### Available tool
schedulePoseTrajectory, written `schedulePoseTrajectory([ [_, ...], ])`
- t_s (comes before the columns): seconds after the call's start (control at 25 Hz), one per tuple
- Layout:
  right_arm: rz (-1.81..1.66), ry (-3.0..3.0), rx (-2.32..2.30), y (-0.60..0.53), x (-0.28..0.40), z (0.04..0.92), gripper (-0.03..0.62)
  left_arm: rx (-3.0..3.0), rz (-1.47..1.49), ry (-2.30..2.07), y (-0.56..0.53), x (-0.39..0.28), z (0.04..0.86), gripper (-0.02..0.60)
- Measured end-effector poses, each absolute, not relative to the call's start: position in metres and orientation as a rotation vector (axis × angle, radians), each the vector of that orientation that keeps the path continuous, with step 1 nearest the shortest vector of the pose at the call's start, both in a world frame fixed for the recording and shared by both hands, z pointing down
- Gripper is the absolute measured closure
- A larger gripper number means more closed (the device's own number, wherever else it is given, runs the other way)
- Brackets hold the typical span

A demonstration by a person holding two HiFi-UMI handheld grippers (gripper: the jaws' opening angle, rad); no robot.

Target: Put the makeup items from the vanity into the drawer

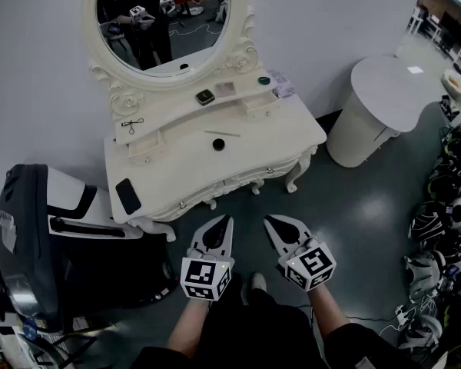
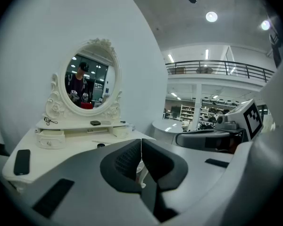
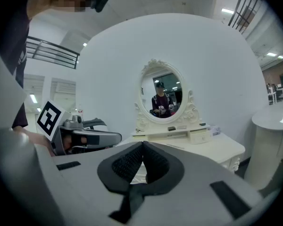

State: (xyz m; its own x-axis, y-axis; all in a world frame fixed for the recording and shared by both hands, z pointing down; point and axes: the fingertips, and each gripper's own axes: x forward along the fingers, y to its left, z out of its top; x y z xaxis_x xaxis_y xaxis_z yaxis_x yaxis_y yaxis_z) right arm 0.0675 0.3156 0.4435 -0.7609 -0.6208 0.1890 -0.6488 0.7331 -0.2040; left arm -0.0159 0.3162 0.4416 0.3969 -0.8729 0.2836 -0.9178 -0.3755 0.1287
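Short of the vanity (image 1: 177,167) front, over the floor: left gripper (image 1: 227,219) and right gripper (image 1: 267,220), side by side, pointed at it, touching nothing. Both closed tight, pad to pad, nothing between the jaws. On the tabletop, well ahead of them: black pot (image 1: 218,144), pencil (image 1: 221,134) just behind it. On the shelf under the mirror (image 1: 161,21): compact (image 1: 205,97), pink case (image 1: 226,88) beside it, green jar (image 1: 263,80) further right, curler (image 1: 132,123) at the left. Phone (image 1: 127,196) at the front left corner.
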Motion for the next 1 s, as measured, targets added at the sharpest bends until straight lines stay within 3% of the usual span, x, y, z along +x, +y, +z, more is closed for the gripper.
schedulePoseTrajectory([
  [1.0,0.191,-2.934,0.957,0.358,0.066,0.409,0.571,2.46,0.152,-1.602,0.367,0.011,0.41,0.566],
])
